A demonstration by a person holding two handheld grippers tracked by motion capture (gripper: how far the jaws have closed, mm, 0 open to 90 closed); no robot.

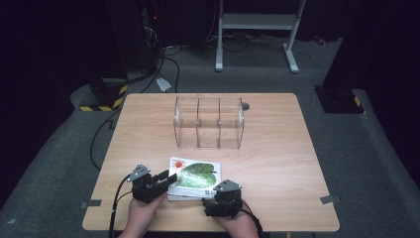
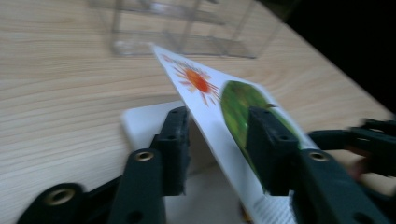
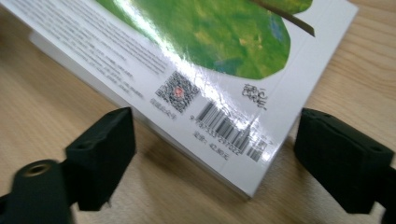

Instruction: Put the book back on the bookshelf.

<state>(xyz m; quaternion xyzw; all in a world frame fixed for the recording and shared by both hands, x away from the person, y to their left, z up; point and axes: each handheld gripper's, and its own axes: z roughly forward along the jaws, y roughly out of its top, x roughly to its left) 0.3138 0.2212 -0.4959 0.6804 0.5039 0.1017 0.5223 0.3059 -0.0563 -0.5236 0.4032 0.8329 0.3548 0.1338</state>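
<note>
1. A book (image 1: 194, 177) with a white cover, a big green leaf and an orange sun lies in the lower middle of the high view, on the near part of the wooden table (image 1: 277, 148). There seem to be two books stacked, a white one under the top one.
2. In the left gripper view the top book's cover (image 2: 219, 93) is tilted up on one edge, slanting from the upper middle of the frame down to the lower right, with the white book (image 2: 140, 121) flat below it.
3. The left gripper (image 1: 166, 179) sits at the lower left of the book in the high view, lying nearly level and pointing right toward the book's left edge. Its two jaws straddle the raised cover, one under it and one over the leaf print; whether the pads press on it I cannot tell.
4. The left hand (image 1: 142, 213) comes in from the bottom edge, wrapped around the gripper's body, forearm angled up and slightly right.
5. The right gripper (image 1: 224, 194) is at the book's lower right corner, pointing up the frame. In the right gripper view its jaws (image 3: 210, 158) stand wide apart on either side of the barcode corner (image 3: 229, 130), clear of the book.
6. The right hand (image 1: 237, 223) holds it from the bottom edge.
7. A clear box with three compartments (image 1: 209, 122) stands beyond the book, in the middle of the table.
</note>
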